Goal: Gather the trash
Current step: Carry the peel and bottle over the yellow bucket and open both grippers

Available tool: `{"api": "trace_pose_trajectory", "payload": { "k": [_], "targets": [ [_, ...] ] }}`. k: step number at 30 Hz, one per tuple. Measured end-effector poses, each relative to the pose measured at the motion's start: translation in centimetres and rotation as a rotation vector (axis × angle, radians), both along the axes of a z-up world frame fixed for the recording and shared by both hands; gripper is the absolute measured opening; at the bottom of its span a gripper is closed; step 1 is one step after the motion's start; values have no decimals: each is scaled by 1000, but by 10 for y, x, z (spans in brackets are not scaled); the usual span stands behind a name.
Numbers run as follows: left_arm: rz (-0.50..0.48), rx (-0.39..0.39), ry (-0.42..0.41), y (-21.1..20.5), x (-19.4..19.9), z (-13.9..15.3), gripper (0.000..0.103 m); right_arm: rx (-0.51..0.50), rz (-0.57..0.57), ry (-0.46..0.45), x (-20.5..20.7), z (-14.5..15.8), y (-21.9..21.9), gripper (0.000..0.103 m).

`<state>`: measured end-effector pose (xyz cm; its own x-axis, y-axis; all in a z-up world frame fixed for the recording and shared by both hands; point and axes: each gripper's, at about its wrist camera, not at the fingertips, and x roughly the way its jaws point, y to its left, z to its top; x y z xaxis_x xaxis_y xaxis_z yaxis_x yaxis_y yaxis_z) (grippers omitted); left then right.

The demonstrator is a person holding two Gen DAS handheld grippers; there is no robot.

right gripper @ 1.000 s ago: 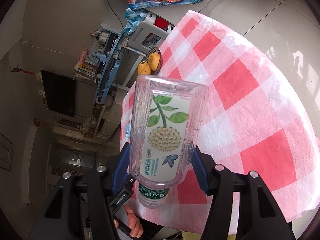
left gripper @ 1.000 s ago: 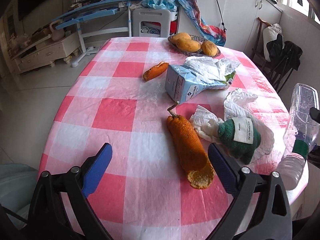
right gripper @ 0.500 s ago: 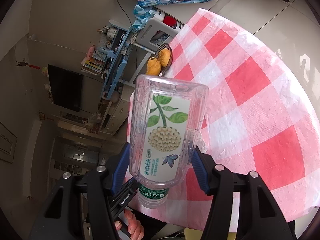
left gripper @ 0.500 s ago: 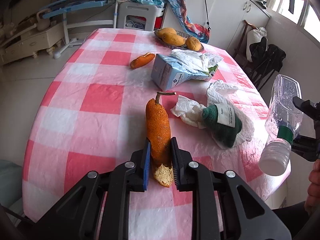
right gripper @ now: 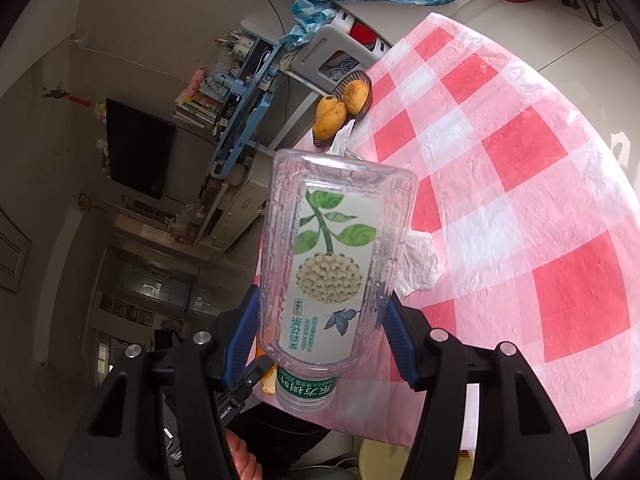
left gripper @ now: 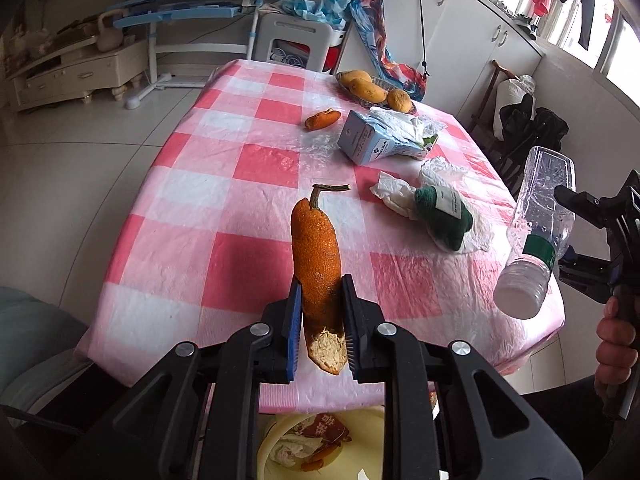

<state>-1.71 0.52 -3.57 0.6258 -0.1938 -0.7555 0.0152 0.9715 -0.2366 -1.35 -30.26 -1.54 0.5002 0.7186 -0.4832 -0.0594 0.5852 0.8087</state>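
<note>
Grasping orange peel [left gripper: 316,256] – left fingers [left gripper: 293,316] | bottle [right gripper: 332,264], flower label – right fingers [right gripper: 396,332]

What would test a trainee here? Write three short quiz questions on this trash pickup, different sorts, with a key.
1. True or false: the left gripper is shut on the long orange peel.
2. The right gripper holds: A milk carton, B plastic bottle, C green sock.
3. Fill in: the yellow bin sits ___ the table edge.

Key: 1 true; 2 B; 3 below.
</note>
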Motion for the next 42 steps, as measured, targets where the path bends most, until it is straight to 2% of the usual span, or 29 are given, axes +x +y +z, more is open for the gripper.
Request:
{"api": "trace_pose_trajectory", "payload": {
  "k": [8, 16, 21, 24, 27, 31, 39, 42],
  "targets": [
    [4, 28, -17, 6, -35, 7, 18, -62, 62, -22, -36, -7, 27, 58],
    [12, 21, -40, 18, -55, 15, 18, -229, 173, -14, -80, -25, 71, 58],
    [14, 12, -50, 23, -65, 19, 18, -333, 250, 24, -100, -41, 94, 59],
    [9, 13, -50, 23, -71, 19, 18, -339, 258, 57, -103, -48, 96, 63],
    [-4, 18, -45, 19, -78, 18, 18, -347, 222, 47, -102, -45, 93, 66],
    [-55, 39, -28, 5, -89, 14, 18, -368, 155, -11, -108, -34, 86, 70],
    [-232, 119, 54, -32, -107, -4, 18, -349, 2, -73, -112, -25, 62, 72],
    [-314, 128, 113, -45, -110, -13, 19, -340, -48, -85, -112, -22, 56, 73]
  ]
}}
